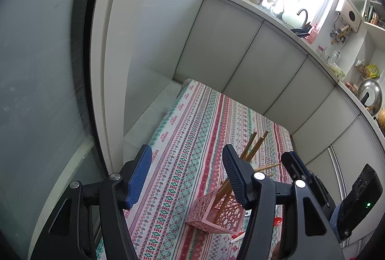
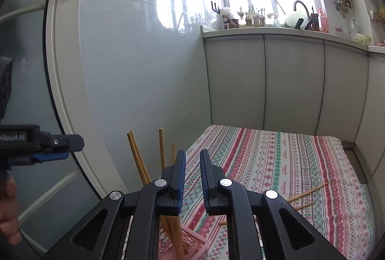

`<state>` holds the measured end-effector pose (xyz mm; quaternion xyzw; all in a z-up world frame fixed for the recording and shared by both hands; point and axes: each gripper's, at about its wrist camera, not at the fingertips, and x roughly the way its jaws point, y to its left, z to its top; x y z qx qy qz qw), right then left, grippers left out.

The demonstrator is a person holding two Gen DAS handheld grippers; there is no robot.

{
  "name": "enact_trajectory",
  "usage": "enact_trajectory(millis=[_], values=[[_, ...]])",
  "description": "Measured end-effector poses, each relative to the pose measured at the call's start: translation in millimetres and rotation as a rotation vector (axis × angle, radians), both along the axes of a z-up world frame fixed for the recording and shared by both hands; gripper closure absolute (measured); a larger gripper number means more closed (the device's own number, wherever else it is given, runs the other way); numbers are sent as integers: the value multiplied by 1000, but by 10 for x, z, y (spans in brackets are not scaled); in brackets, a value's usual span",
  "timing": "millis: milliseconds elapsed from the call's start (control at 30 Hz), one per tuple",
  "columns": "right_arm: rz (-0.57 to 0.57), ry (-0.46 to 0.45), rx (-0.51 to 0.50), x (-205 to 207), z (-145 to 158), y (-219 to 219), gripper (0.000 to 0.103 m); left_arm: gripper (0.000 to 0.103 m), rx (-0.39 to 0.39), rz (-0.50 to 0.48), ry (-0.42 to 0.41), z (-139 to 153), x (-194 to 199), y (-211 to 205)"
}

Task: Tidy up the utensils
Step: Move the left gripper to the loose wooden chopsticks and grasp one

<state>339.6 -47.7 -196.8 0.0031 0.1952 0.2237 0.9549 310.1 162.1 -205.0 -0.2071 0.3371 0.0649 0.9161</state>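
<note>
My right gripper [image 2: 193, 172] is slightly parted with nothing between the pads; my left gripper [image 1: 186, 174] is half open and empty. I should lift clear and go for the loose chopsticks [image 2: 309, 192] at 4 o'clock on the tablecloth [image 2: 276, 154]. Pink lattice holder [image 1: 217, 213], 5 o'clock in the left view, holds upright wooden sticks [image 2: 137, 156].

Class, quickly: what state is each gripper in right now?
Left gripper: open, holding nothing.
Right gripper: slightly open, nothing between its pads.
</note>
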Motion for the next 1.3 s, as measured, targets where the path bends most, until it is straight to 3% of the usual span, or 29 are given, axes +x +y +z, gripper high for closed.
enact_trajectory(millis=[200,500,767,933,1000,1033,1100,1300], values=[[-79,13,111,17,273,-412,88,39,13,-13,-11,39,-31,-71],[-272,65,273,60,549,-1384,86,39,67,-45,-13,96,-78,-300],[-389,347,338,158,342,-2116,84,39,164,-74,-29,145,-145,-616],[-461,394,413,65,283,-2603,83,39,237,-97,-45,175,-132,-860],[-482,399,452,39,261,-2747,77,39,257,-103,-44,170,-111,-951],[-495,404,469,20,244,-2821,60,39,263,-106,-43,172,-94,-993],[-515,410,500,18,228,-2915,44,39,271,-115,-46,179,-88,-1099],[-538,518,516,119,-6,-3124,44,39,318,-147,-104,279,-147,-1564]])
